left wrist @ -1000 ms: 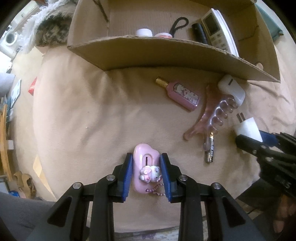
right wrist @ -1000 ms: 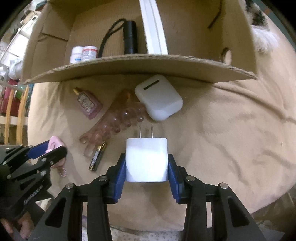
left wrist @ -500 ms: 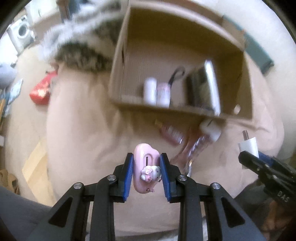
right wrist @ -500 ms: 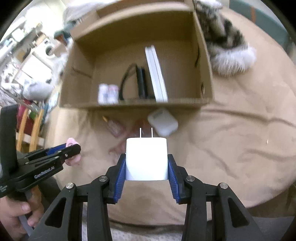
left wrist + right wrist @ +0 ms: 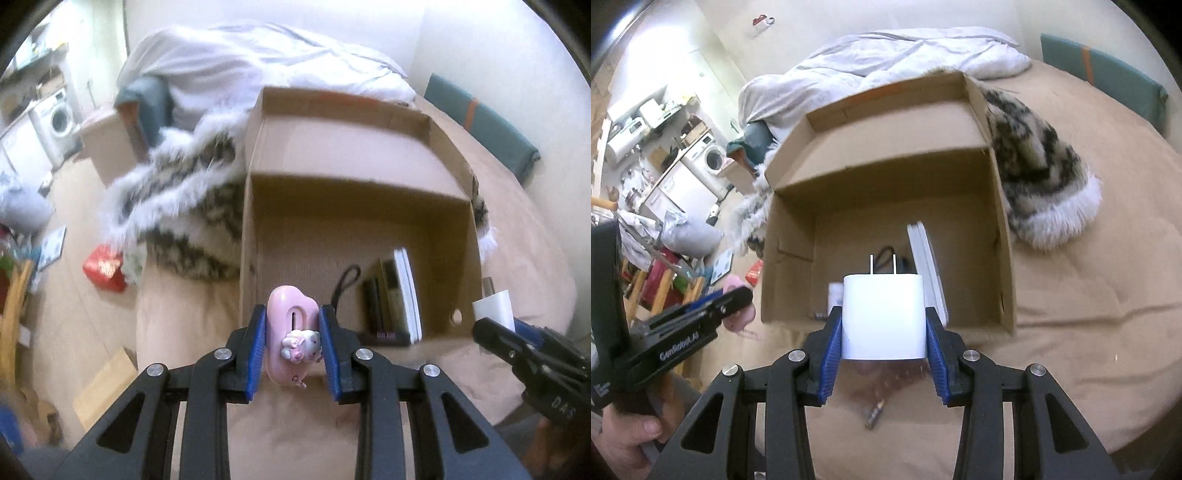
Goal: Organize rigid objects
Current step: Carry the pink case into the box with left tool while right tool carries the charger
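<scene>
My left gripper (image 5: pixel 292 325) is shut on a pink case with a small pig charm (image 5: pixel 291 332), held in the air at the near wall of the open cardboard box (image 5: pixel 369 192). My right gripper (image 5: pixel 884 325) is shut on a white plug charger (image 5: pixel 884 317), prongs forward, also raised in front of the box (image 5: pixel 886 162). Inside the box lie a white remote (image 5: pixel 406 295), a black flashlight with a strap (image 5: pixel 369 306) and a small white bottle (image 5: pixel 834 293). The right gripper shows at the right edge of the left wrist view (image 5: pixel 495 325), and the left gripper at the left of the right wrist view (image 5: pixel 738 295).
The box sits on a tan bedspread (image 5: pixel 1089 314). A spotted fur throw (image 5: pixel 1041 177) lies beside the box, a white duvet (image 5: pixel 886 59) behind it. A battery (image 5: pixel 874 415) lies on the bed below my right gripper. A red packet (image 5: pixel 105 267) lies on the floor.
Both grippers have lifted their objects off the bed and risen toward the box. The items left on the bed have dropped mostly out of sight below.
</scene>
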